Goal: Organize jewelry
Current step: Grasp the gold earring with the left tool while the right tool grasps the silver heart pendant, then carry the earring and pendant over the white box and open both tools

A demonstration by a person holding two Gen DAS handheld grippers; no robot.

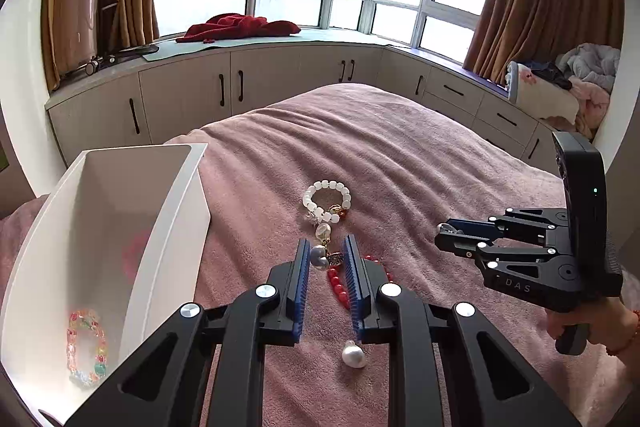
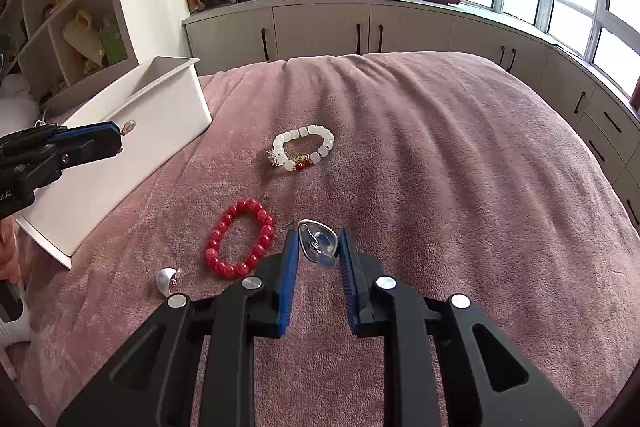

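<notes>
My left gripper [image 1: 326, 259] is shut on a pearl-and-gold earring [image 1: 320, 255], held above the pink bedspread; in the right wrist view it [image 2: 116, 139] hovers beside the white box. My right gripper [image 2: 318, 247] is shut on a clear silver-rimmed teardrop earring [image 2: 318, 243]; in the left wrist view it [image 1: 442, 235] is at the right. On the bed lie a white bead bracelet [image 2: 304, 147], a red bead bracelet [image 2: 240, 245] and a loose pearl earring [image 2: 167, 281], which also shows in the left wrist view [image 1: 354, 354]. A white box [image 1: 176, 211] holds a colourful bracelet [image 1: 86, 345].
The pink bedspread [image 2: 440, 167] covers the whole bed. Cabinets [image 1: 192, 99] and a window bench with red cloth [image 1: 236, 27] line the far side. A white shelf unit [image 2: 72, 11] stands behind the box at left.
</notes>
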